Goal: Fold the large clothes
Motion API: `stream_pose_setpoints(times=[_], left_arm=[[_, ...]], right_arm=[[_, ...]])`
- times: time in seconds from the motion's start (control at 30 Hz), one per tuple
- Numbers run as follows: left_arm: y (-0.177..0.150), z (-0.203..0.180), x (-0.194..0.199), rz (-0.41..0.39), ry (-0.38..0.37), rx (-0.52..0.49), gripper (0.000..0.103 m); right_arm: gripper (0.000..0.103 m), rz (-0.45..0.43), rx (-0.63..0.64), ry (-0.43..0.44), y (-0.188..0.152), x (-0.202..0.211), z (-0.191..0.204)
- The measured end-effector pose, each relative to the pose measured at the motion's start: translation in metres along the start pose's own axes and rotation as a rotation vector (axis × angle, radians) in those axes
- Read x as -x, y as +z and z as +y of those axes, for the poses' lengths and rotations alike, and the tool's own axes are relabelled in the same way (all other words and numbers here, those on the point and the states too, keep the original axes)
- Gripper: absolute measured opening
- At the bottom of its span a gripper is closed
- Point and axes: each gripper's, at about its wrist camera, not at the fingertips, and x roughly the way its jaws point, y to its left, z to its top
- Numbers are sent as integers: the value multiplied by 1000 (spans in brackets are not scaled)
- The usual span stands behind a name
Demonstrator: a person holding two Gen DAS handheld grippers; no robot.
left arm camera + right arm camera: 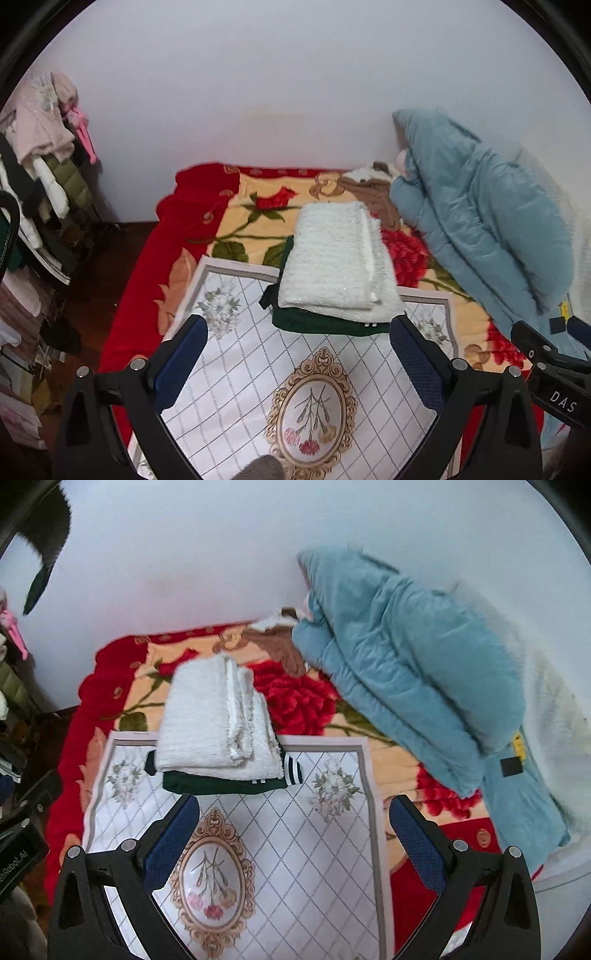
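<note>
Red floral blanket (155,258), "DAS" on right gripper (561,397), folded white sweater (334,258)

"DAS" on the right tool (559,373); "nRobot.AI" on the left tool (18,853)

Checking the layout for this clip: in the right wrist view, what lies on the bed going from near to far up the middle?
White patterned mat → dark green folded garment → white folded knit stacked on it → red floral blanket → wall.
</note>
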Motion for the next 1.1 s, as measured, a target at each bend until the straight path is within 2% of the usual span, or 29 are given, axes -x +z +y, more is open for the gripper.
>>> stream_pose_setpoints(times=[0.23,0.37,0.47,0.67,0.87,1.0,1.1], left_arm=[[-7,-1,96,-92,16,-20,100],[-10,-3,135,-117,28,-10,100],[-14,-6,155,-106,31,0,100],[-19,-10,184,-55,47,18,100],[-21,-15,210,-63,48,33,100],[-23,-18,226,-84,60,35,100],[-25,-19,234,-91,64,39,100]], right_arm=[[103,-99,18,11,-22,121,-14],[103,-139,34,43,-34,175,-25],[103,-157,35,51,-39,205,-35],[103,-150,41,71,-41,250,-51],[103,-155,79,93,-40,279,-60],[103,-147,81,132,-38,288,-69],[103,-157,88,129,-38,294,-73]])
